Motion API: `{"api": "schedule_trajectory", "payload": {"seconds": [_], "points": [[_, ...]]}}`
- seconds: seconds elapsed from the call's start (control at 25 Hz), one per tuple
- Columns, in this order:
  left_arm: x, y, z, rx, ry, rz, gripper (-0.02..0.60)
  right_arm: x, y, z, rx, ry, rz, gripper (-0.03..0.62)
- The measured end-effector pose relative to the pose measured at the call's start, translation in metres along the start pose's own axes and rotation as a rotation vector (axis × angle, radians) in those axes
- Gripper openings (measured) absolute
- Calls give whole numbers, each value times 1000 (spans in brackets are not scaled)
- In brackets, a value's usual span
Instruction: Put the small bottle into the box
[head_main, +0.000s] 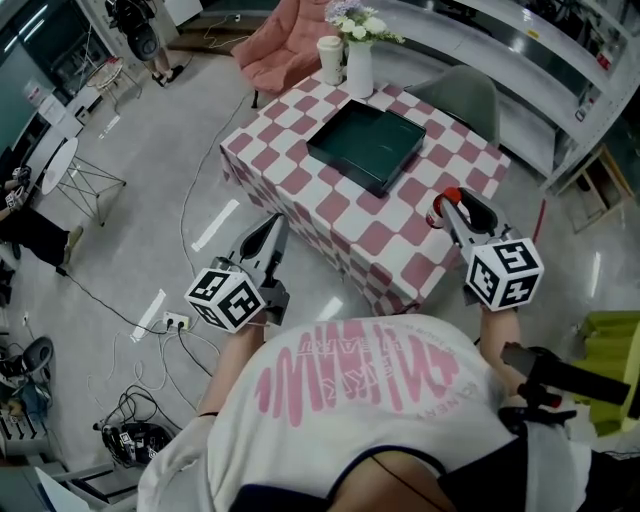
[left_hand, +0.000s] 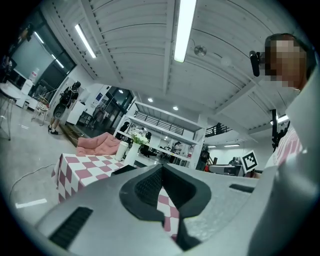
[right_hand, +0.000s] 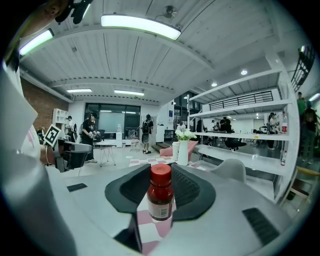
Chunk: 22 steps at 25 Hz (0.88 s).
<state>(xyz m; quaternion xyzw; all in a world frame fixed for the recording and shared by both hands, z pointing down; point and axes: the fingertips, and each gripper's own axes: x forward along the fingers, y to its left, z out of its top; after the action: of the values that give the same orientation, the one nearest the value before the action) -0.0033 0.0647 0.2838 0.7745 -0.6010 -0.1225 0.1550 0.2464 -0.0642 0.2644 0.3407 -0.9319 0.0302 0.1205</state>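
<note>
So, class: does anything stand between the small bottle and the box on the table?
Nothing visible does: only checked tablecloth lies between the small bottle, held in the right tool, and the box.

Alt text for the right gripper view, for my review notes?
The right claw grips a small red-capped bottle upright between its pads. Beyond it are a pink-checkered table and a white vase of flowers, in a large open room with shelving.

White T-shirt (head_main: 330, 420), pink lettering (head_main: 330, 375), perhaps dark wristband (head_main: 207, 413)
</note>
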Motion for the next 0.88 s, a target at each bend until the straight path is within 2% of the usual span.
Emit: {"api": "schedule_trajectory", "payload": {"seconds": [0.88], "points": [[11,7,-40,-43,81,4,6,10,-2,-40,64,55,6,129]]}}
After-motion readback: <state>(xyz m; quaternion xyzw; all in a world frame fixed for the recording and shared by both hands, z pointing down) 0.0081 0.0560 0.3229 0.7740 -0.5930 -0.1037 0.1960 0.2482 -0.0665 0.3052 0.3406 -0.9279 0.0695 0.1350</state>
